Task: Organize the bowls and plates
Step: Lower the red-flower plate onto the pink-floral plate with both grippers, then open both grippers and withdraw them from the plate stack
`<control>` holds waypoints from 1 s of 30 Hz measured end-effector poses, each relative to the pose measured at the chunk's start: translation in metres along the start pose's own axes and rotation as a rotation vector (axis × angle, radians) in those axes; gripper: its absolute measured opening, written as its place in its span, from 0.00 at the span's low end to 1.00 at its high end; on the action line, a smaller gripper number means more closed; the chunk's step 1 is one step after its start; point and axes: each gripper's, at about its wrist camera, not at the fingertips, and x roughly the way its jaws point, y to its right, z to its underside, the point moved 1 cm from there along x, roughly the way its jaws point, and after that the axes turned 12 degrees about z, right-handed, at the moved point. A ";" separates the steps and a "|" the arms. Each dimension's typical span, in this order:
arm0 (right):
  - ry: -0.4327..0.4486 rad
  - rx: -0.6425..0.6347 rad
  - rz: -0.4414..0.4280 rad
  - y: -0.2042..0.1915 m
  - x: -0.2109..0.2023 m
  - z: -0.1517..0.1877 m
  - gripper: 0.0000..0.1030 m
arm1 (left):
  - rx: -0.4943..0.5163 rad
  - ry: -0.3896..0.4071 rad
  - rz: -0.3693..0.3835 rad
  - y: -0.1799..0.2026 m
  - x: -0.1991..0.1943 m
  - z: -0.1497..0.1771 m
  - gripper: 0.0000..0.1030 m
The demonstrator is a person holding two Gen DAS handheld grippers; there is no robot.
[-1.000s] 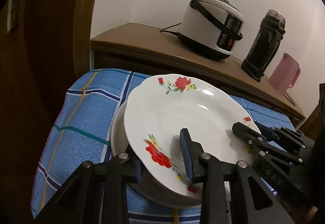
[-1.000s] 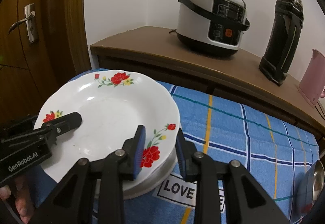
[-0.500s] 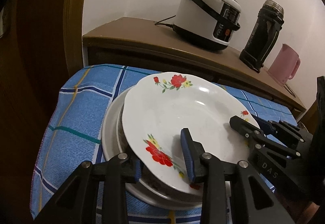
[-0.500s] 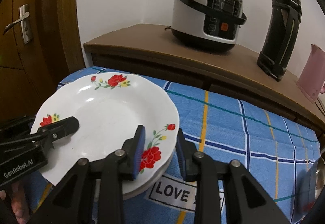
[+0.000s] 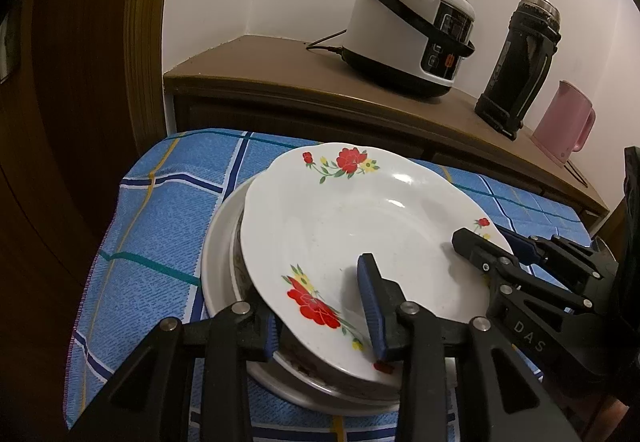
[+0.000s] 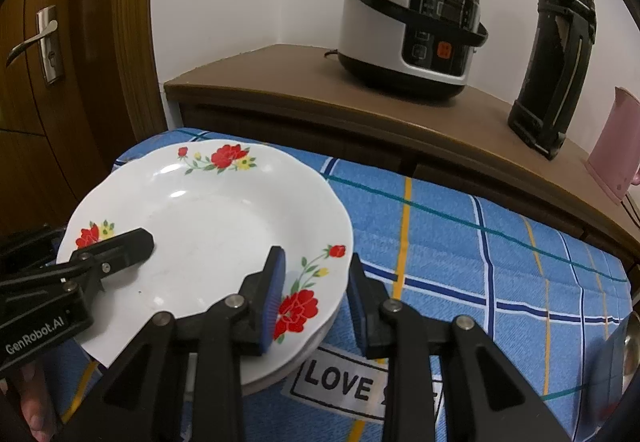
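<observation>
The flowered plate (image 5: 360,234) is sitting in the middle of the frame on a stack of dishes (image 5: 224,266) on the blue cloth (image 5: 160,201). The left claw (image 5: 320,306) is opening around its rim. The right claw (image 6: 316,294) is spread around the other edge, not pinching. A moment ago the plate was tilted higher. The dishes underneath are mostly hidden.

A home dining corner. Ahead of the tool, a wooden sideboard (image 6: 320,105) against the white wall carries a rice cooker (image 6: 408,25), a black thermos (image 6: 556,57) and a pink kettle (image 5: 564,121). A wooden door with a metal handle (image 6: 34,39) stands off to its left. Just under it, a blue checked cloth (image 6: 460,242) covers the surface, bearing a flowered plate (image 6: 208,213).
</observation>
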 end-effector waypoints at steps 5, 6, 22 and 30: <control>0.001 -0.001 -0.004 0.001 0.001 0.000 0.30 | 0.001 0.000 -0.001 0.000 0.000 0.000 0.36; 0.000 -0.001 -0.004 0.001 0.001 0.000 0.31 | 0.002 0.000 -0.001 0.000 0.000 0.000 0.36; 0.043 -0.018 0.025 0.004 -0.006 0.004 0.68 | -0.031 0.088 -0.021 -0.005 -0.016 0.000 0.47; 0.064 -0.009 0.019 0.010 -0.016 0.009 0.69 | 0.070 0.052 -0.043 0.015 -0.008 0.000 0.78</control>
